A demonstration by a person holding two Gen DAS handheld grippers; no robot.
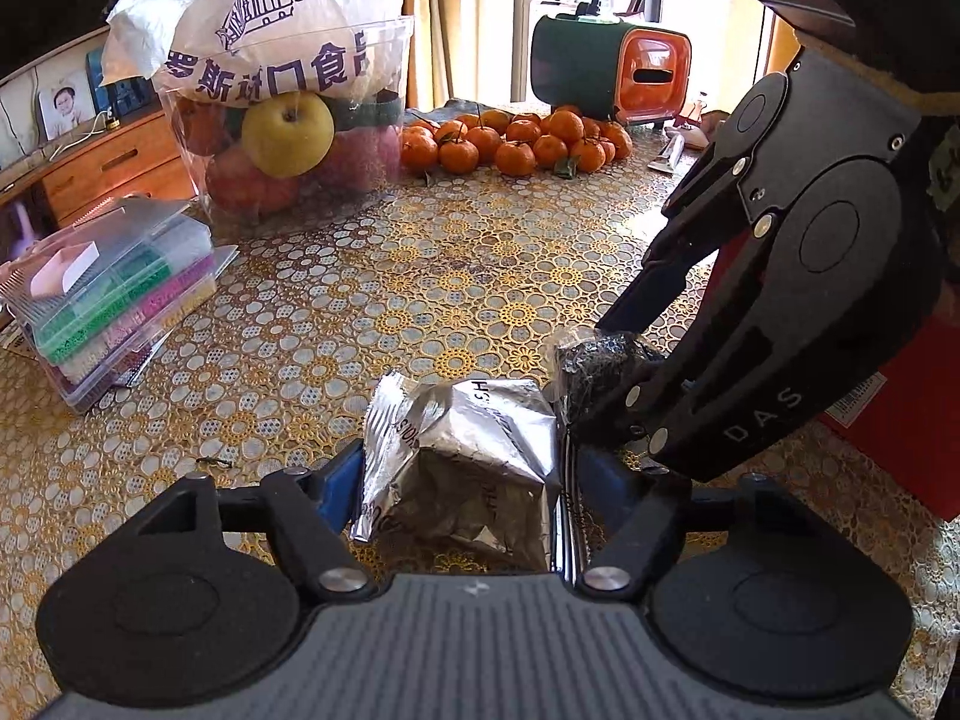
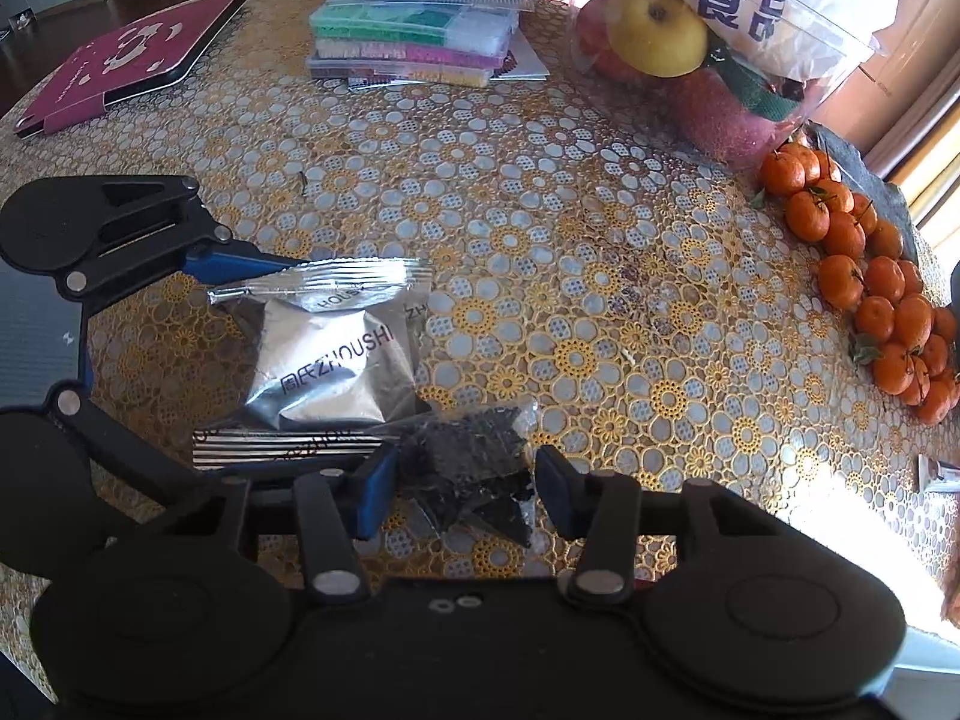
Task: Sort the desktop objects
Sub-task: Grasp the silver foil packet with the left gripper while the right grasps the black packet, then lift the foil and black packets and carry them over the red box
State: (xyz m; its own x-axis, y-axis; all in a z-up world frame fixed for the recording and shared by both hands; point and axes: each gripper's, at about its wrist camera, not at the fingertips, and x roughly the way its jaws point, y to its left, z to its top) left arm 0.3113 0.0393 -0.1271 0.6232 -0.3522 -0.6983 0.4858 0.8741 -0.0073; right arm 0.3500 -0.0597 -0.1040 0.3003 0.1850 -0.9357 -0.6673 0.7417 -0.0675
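Right gripper (image 2: 465, 489) at 6 o'clock, jaws apart, straddling dark clear-wrapped packet (image 2: 474, 462). Silver foil pouch (image 2: 327, 354) touching packet at 10 o'clock, left gripper (image 2: 240, 354) around pouch. Tangerines (image 2: 870, 276) at 3 o'clock. Bead boxes (image 2: 420, 30) at 12 o'clock.

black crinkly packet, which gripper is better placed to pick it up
Right. The right gripper already has its open fingers on either side of the black packet; the left gripper straddles the silver pouch.
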